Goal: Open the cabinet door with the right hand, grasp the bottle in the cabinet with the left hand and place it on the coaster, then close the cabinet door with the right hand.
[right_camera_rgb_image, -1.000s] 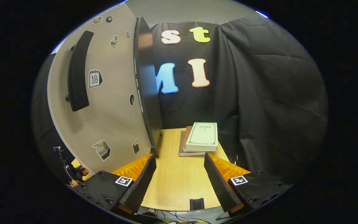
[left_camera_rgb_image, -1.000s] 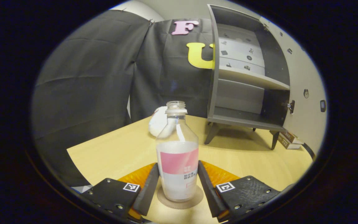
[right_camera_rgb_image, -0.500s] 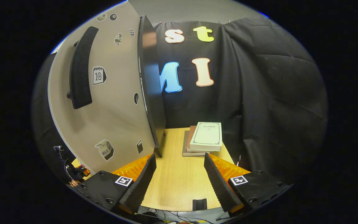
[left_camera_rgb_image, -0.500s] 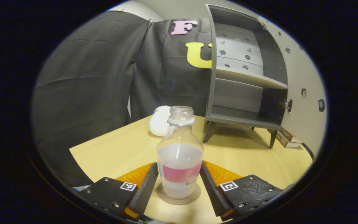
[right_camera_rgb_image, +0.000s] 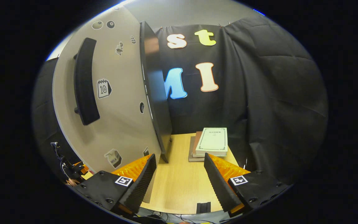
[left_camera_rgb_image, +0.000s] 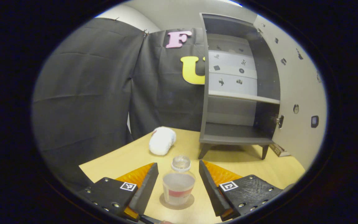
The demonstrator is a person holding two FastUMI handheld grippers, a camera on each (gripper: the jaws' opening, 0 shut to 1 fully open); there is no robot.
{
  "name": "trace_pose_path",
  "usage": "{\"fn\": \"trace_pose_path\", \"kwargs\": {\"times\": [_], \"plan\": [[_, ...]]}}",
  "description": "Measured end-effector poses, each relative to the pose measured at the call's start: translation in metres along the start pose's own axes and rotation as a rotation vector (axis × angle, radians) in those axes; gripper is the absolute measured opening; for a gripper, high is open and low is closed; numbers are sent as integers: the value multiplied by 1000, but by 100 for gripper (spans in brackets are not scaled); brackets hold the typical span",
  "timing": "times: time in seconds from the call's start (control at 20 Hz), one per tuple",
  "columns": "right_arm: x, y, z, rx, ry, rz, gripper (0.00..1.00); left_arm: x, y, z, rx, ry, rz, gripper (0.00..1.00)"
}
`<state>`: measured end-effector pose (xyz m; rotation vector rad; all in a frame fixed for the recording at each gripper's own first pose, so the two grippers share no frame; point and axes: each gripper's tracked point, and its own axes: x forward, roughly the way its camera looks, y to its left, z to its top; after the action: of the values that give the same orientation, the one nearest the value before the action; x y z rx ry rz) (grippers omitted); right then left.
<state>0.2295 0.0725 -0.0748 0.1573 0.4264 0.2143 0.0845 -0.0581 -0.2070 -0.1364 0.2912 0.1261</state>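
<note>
Bottle (left_camera_rgb_image: 179, 183) upright on coaster (left_camera_rgb_image: 176, 201) on bench (left_camera_rgb_image: 244, 161), left tool (left_camera_rgb_image: 178, 185) spread wide around it without touching, right tool (right_camera_rgb_image: 179, 180) wide apart, gripping nothing, beside open cabinet door (right_camera_rgb_image: 117, 102).

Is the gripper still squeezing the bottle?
Apart. In the left gripper view, the left gripper is open, with table showing between each finger and the clear plastic bottle with a pink band, which stands on the round brown coaster.

bottle (left_camera_rgb_image: 178, 184) on coaster (left_camera_rgb_image: 176, 201), before cabinet (left_camera_rgb_image: 235, 93)
</note>
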Motion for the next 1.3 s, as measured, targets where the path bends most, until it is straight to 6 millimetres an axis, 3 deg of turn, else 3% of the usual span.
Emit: {"fn": "trace_pose_path", "kwargs": {"times": [0.15,0.2,0.3,0.35,0.45,0.5,0.55,0.6,0.7,0.85,0.9,1.0,1.05,1.3], "plan": [[2,12,18,18,-32,55,98,-20,11,54,24,-68,23,83],[3,15,25,18,-46,70,98,-27,13,70,36,-88,27,79],[5,20,36,21,-75,89,92,-40,17,98,46,-121,34,80],[6,25,40,24,-85,103,98,-46,18,109,45,-135,34,79],[8,35,45,23,-97,131,98,-51,20,129,41,-165,37,81],[9,38,47,17,-104,141,93,-51,21,135,40,-171,37,80],[10,42,50,11,-112,148,92,-51,22,140,39,-177,35,79],[11,45,52,5,-118,151,98,-50,22,145,39,-189,28,79],[12,50,53,-12,-124,138,97,-44,26,153,39,-202,15,81],[8,83,54,-63,-122,188,92,-35,34,154,33,-206,1,80],[7,84,57,-117,-137,169,98,-32,36,154,30,-207,-5,79],[10,89,60,-190,-149,147,89,-25,42,153,24,-203,-14,79],[12,94,58,-195,-147,155,95,-22,46,154,23,-205,-18,80],[20,114,50,-74,-135,212,96,-6,59,160,5,-214,-31,79]]}}
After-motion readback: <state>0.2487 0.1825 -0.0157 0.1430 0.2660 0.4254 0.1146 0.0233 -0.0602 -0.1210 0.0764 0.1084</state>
